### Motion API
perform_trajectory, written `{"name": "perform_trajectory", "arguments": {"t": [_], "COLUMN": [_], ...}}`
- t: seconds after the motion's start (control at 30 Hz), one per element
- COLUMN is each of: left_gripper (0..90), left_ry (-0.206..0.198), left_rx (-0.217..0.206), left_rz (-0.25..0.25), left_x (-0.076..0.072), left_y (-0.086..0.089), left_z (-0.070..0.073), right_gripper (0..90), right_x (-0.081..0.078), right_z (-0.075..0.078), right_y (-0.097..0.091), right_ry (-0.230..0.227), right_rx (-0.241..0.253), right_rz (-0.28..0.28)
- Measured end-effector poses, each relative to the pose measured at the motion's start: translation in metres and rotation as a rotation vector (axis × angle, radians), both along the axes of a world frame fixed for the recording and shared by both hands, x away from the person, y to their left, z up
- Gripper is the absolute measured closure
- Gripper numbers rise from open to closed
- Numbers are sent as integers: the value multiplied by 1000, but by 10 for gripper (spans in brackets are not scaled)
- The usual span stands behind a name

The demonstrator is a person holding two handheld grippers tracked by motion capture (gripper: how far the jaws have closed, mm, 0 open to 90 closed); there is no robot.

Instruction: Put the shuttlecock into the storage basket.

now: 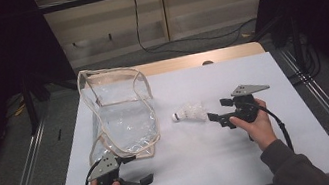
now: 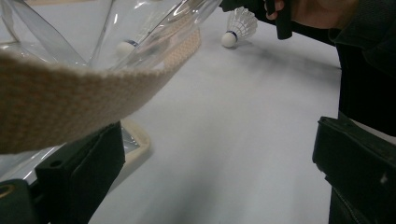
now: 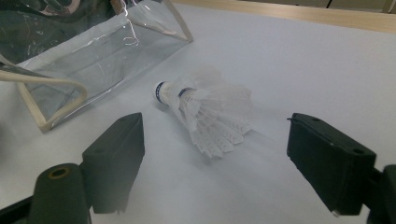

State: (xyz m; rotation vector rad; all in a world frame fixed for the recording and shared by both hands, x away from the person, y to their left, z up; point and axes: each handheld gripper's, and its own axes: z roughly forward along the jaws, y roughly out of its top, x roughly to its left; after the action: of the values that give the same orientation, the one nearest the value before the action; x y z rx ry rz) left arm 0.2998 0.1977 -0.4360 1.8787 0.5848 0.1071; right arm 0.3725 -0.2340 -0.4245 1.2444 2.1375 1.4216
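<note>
A white feather shuttlecock (image 1: pixel 189 112) (image 3: pixel 210 116) lies on its side on the white table, cork tip toward the bag; two blue-banded corks (image 3: pixel 162 91) show, as if two are nested. My right gripper (image 1: pixel 217 109) (image 3: pixel 215 126) sits just right of it, open, with a jaw on either side of the feathers and no contact. A clear plastic bag (image 1: pixel 120 115) with beige trim stands open at the left. My left gripper (image 1: pixel 137 170) (image 2: pixel 219 177) is at the bag's near corner, open, and the bag's beige strap (image 2: pixel 70 98) drapes over one jaw.
Another blue-banded cork tip (image 2: pixel 125 46) shows through the bag's clear wall; I cannot tell whether it is inside. The white table top (image 1: pixel 224 158) spreads out between the two hands. A wooden edge (image 1: pixel 197 59) runs along the back.
</note>
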Motion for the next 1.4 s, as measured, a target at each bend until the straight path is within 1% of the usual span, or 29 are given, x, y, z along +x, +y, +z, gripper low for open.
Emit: {"name": "perform_trajectory", "arguments": {"t": [0.1, 0.17, 0.27, 0.37, 0.43, 0.5, 0.63, 0.77, 0.83, 0.9, 0.97, 1.4], "left_gripper": [25, 26, 28, 28, 27, 27, 27, 25, 25, 25, 25, 25], "left_ry": [-1, -2, -6, -5, -7, -9, -8, -8, -7, -8, -8, -8], "left_rx": [-1, -7, -4, -4, -2, -1, -3, 0, 0, -1, -1, 1], "left_rz": [5, 12, 21, 17, 15, 15, 15, 13, 13, 13, 14, 12], "left_x": [0, 0, 0, 0, 0, 1, 0, 1, 1, 1, 1, 1], "left_y": [1, 1, 1, 1, 1, 1, 1, 1, 1, 1, 1, 1], "left_z": [0, 0, 0, 0, 0, 0, 1, 1, 1, 1, 1, 1], "right_gripper": [189, 187, 182, 171, 164, 156, 114, 97, 95, 87, 76, 73], "right_x": [0, -1, -1, -2, -2, -3, -4, -6, -6, -7, -8, -12], "right_z": [1, 2, 3, 3, 4, 4, 4, 3, 3, 3, 3, 3], "right_y": [-1, -3, -5, -7, -8, -10, -13, -17, -18, -20, -21, -32], "right_ry": [-2, -4, -7, -8, -7, -15, -11, -1, -11, -13, -10, -9], "right_rx": [-3, 3, 6, -2, 3, 2, 0, -2, -7, -2, -8, -13], "right_rz": [-3, -6, -11, -13, -15, -19, -32, -40, -44, -44, -46, -65]}}
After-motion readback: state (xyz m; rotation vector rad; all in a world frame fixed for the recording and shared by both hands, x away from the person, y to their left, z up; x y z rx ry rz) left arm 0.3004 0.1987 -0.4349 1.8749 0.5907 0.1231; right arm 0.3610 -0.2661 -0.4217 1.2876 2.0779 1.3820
